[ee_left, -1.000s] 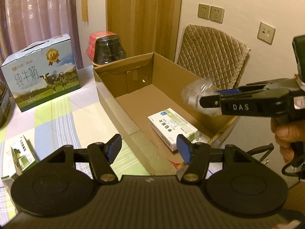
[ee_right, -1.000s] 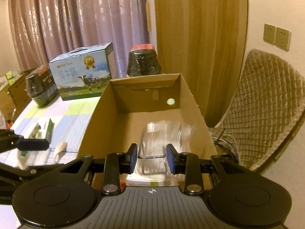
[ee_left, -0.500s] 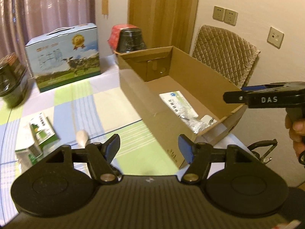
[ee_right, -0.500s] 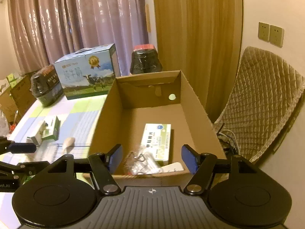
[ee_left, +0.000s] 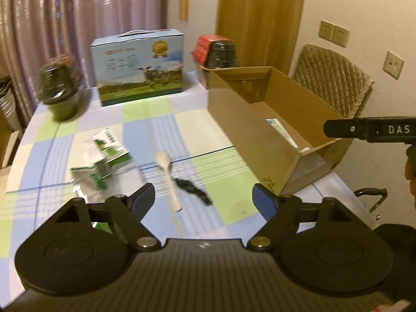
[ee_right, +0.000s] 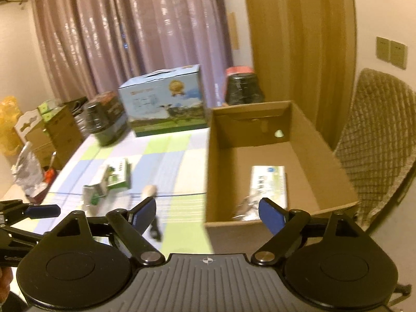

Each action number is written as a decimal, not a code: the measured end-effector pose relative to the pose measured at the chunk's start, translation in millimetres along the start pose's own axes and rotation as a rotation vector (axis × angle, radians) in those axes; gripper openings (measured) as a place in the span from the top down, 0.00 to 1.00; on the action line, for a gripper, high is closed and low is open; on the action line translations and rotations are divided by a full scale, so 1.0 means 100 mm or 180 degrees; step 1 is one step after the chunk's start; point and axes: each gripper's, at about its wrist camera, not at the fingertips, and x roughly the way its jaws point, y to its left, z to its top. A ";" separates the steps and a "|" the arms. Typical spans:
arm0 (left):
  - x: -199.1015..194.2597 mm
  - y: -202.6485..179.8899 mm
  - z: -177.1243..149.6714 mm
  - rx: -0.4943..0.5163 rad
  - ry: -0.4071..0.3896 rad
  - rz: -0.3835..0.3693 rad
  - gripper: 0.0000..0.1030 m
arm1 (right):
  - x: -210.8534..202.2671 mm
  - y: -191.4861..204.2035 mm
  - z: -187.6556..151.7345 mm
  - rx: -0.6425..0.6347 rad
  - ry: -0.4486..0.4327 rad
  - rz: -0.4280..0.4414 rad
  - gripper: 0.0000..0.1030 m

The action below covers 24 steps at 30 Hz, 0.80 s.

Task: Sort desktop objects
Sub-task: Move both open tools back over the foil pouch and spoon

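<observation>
The left gripper (ee_left: 202, 197) hangs over the near part of the surface (ee_left: 161, 124), which wears a checked cloth of green, blue and white. Its fingers (ee_left: 141, 199) are opening and stand wide apart with nothing between them. Just beyond them lie a white plastic spoon (ee_left: 167, 174) and, touching its handle on the right, a small black crumpled thing (ee_left: 192, 189) too blurred to name. Further left sits a green-and-white carton (ee_left: 110, 150) with a second small green packet (ee_left: 89, 178) against its near end.

The right gripper (ee_right: 208, 212) hovers at the near wall of the open cardboard box (ee_right: 221, 171), which stands on the right side of the surface. Its fingers (ee_right: 270, 214) are also opening, well apart and empty. Inside the box a white medicine box (ee_right: 269, 186) lies flat on the floor, and a crumpled clear plastic wrapper (ee_right: 247, 206) rests against its near end, close to the front wall.

At the far edge of the surface stands a blue milk carton case (ee_left: 140, 66) with a cow printed on it. A dark wrapped tub (ee_left: 61, 91) sits to its left, and a second one with a red lid (ee_left: 218, 52) behind the cardboard box. A quilted chair (ee_right: 377, 140) stands beside the box, against the wall
</observation>
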 end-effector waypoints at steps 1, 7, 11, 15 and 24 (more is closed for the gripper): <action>-0.04 0.04 -0.03 -0.0029 -0.0007 0.0020 0.19 | 0.01 0.06 -0.01 -0.0011 0.0007 0.0032 0.16; -0.29 0.34 -0.22 -0.0125 0.0004 0.0206 0.09 | 0.05 0.39 -0.12 -0.0074 0.0082 0.0192 0.09; -0.42 0.56 -0.35 -0.0195 0.0037 0.0331 0.04 | 0.11 0.60 -0.23 -0.0160 0.0174 0.0300 0.04; -0.51 0.76 -0.46 -0.0258 0.0060 0.0448 0.03 | 0.21 0.78 -0.33 -0.0212 0.0270 0.0391 0.02; -0.50 1.10 -0.54 -0.0390 0.0114 0.0587 0.03 | 0.45 0.99 -0.46 -0.0315 0.0433 0.0440 0.02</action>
